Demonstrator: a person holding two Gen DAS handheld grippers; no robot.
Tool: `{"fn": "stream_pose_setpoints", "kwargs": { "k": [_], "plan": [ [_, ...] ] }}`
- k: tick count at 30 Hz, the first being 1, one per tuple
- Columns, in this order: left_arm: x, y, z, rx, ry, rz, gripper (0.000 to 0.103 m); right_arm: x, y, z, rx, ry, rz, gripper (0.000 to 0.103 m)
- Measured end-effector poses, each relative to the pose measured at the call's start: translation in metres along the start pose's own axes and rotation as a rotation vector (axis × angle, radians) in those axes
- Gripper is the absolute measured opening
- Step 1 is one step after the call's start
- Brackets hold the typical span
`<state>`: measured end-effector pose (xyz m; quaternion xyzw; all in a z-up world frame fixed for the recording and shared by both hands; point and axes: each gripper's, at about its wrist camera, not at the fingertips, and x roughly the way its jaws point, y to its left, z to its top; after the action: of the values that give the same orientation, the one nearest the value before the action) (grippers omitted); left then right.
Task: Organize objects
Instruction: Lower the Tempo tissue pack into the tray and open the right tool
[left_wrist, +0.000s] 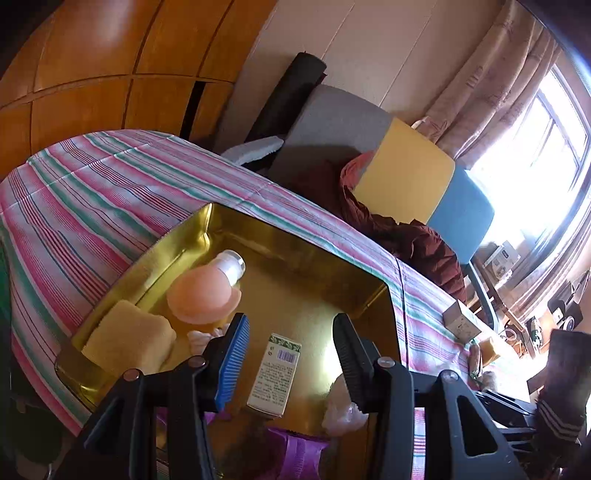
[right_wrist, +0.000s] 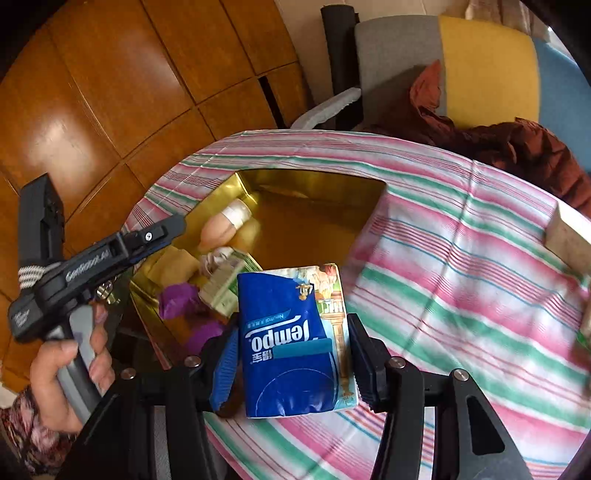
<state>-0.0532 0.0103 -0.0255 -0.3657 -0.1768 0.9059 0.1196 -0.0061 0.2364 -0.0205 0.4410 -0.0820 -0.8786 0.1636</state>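
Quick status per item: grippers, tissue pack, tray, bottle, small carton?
left gripper: open, empty, above the tray
right gripper: shut on the tissue pack
tissue pack: held, off the cloth
gold tray: open, partly filled
peach bottle: lying in tray, capped
small carton: lying flat in tray

A blue Tempo tissue pack (right_wrist: 295, 339) sits upright, clamped at its sides. The gold tray (left_wrist: 325, 258) on the striped cloth holds a peach bottle (left_wrist: 203, 291) lying far left, a yellow sponge (left_wrist: 129, 343) near left, and a small white box (left_wrist: 275, 373) lying flat near its middle.
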Motion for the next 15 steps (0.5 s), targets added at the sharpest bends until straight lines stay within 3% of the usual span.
{"fn": "stream_pose_setpoints", "kwargs": {
  "k": [9, 15],
  "plan": [
    [-0.008, 0.008, 0.008, -0.054, -0.011, -0.009, 0.047, 0.056, 0.017, 0.05, -0.021, -0.001, -0.107, 0.055],
    [-0.011, 0.013, 0.012, -0.08, -0.019, -0.012, 0.047, 0.098, 0.022, 0.071, -0.045, 0.068, -0.177, 0.055]
  ]
}}
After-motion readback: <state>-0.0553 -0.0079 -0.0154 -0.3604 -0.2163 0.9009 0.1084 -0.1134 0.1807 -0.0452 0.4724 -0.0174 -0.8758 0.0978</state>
